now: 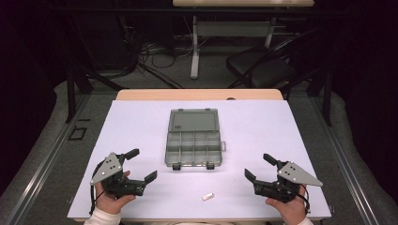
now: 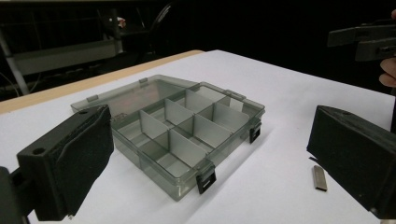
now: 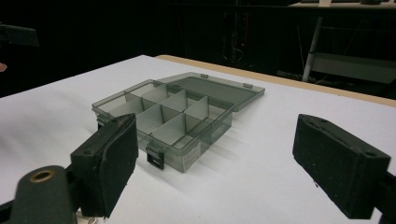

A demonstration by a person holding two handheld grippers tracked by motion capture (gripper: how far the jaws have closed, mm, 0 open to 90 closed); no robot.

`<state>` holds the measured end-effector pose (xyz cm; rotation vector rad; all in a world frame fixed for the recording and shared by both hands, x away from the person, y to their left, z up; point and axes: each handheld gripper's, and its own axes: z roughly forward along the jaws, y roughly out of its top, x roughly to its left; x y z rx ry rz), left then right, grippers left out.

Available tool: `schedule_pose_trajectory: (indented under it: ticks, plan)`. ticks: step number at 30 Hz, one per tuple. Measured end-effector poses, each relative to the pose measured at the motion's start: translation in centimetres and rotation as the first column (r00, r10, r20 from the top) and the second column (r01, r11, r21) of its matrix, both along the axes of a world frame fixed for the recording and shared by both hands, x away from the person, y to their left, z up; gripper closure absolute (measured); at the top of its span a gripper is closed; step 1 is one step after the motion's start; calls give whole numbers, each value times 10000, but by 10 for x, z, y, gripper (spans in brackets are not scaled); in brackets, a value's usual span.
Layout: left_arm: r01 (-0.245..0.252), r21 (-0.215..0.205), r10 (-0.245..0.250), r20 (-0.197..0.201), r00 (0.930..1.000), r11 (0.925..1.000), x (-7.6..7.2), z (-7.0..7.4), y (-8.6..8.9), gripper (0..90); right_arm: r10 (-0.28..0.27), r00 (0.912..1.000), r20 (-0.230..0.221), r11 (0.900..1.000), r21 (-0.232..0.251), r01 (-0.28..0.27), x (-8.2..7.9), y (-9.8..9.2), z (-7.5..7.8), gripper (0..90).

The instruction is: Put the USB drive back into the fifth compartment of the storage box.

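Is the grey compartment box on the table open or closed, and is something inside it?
Open. The compartment box has its lid folded back flat on the table, and every compartment looks empty.

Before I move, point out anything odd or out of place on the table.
One small pale piece lies loose on the white table, in front of the open organizer box and between the left gripper and right gripper. The box compartments look empty, the lid lies flat, and nothing seems spilled or damaged.
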<state>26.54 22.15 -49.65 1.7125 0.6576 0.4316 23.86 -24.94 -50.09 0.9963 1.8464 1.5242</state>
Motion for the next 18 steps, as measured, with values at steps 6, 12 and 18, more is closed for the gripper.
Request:
schedule_pose_trajectory:
  ticks: [6,12,18]
  plan:
    - [225,123,-222,-221,9995,9997,1,-1,-3,6,-87,9999,-112,10000,16,87,3,-5,-3,143]
    - [343,217,-333,-423,9985,9992,1,0,-5,5,-141,9997,-179,9999,53,142,4,-6,-4,143]
    - [316,448,-296,-435,9986,9985,-1,-1,-7,5,-78,9999,-123,9998,-172,76,4,-4,-5,144]
